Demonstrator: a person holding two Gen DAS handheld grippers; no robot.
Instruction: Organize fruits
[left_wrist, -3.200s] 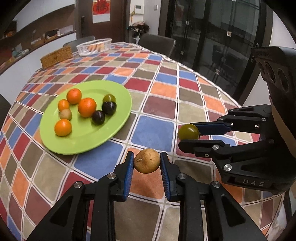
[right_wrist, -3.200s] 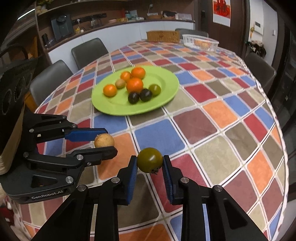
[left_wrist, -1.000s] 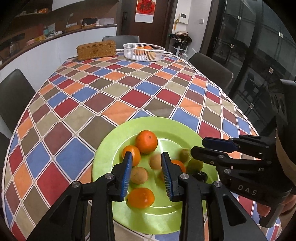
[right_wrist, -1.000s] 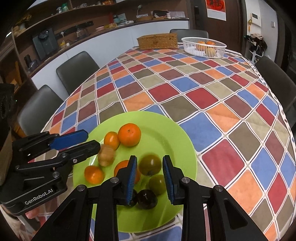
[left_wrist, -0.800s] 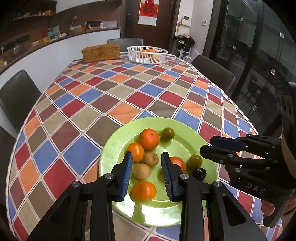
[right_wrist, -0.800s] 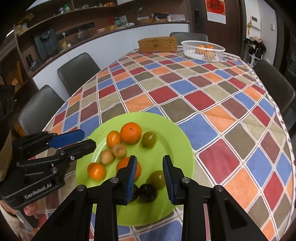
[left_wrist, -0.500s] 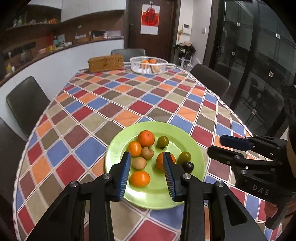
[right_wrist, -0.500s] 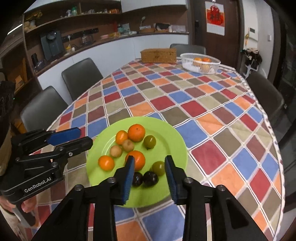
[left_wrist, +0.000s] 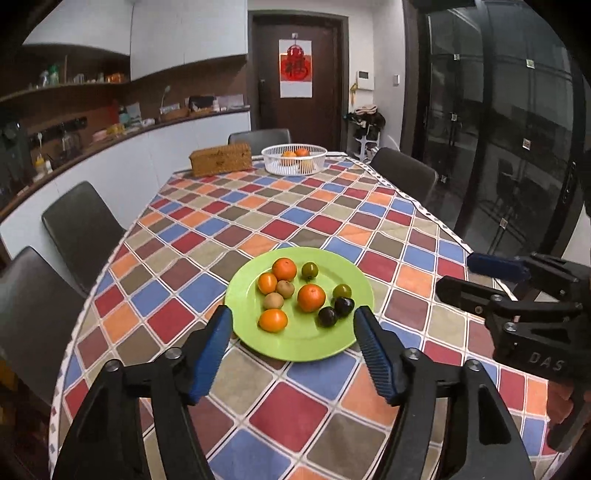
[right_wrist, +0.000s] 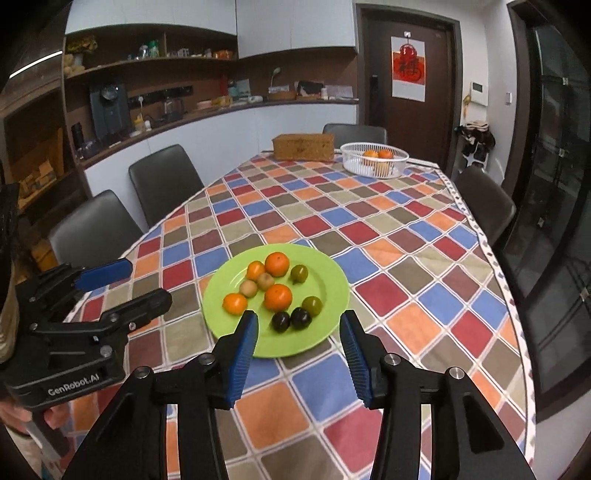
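Observation:
A green plate (left_wrist: 347, 345) (right_wrist: 332, 328) sits on the checkered table and holds several fruits: oranges (left_wrist: 311, 297) (right_wrist: 277, 297), two brown kiwis (left_wrist: 273, 300) (right_wrist: 248, 287), green plums (left_wrist: 309, 270) (right_wrist: 299, 273) and dark plums (left_wrist: 344, 306) (right_wrist: 300, 317). My left gripper (left_wrist: 293, 321) is open wide and empty, raised above the near side of the plate. My right gripper (right_wrist: 298, 325) is open wide and empty, also raised over the plate's near edge. Each gripper shows in the other's view, the right one (left_wrist: 480, 273) and the left one (right_wrist: 140, 284).
A white mesh basket (left_wrist: 294, 159) (right_wrist: 374, 160) with oranges and a woven box (left_wrist: 220, 158) (right_wrist: 303, 146) stand at the far end of the table. Dark chairs (left_wrist: 83, 229) (right_wrist: 164, 181) line the table's sides. Glass doors are on the right.
Both grippers let go of their fruit onto the plate, pulled back and up from it, and opened their jaws wide.

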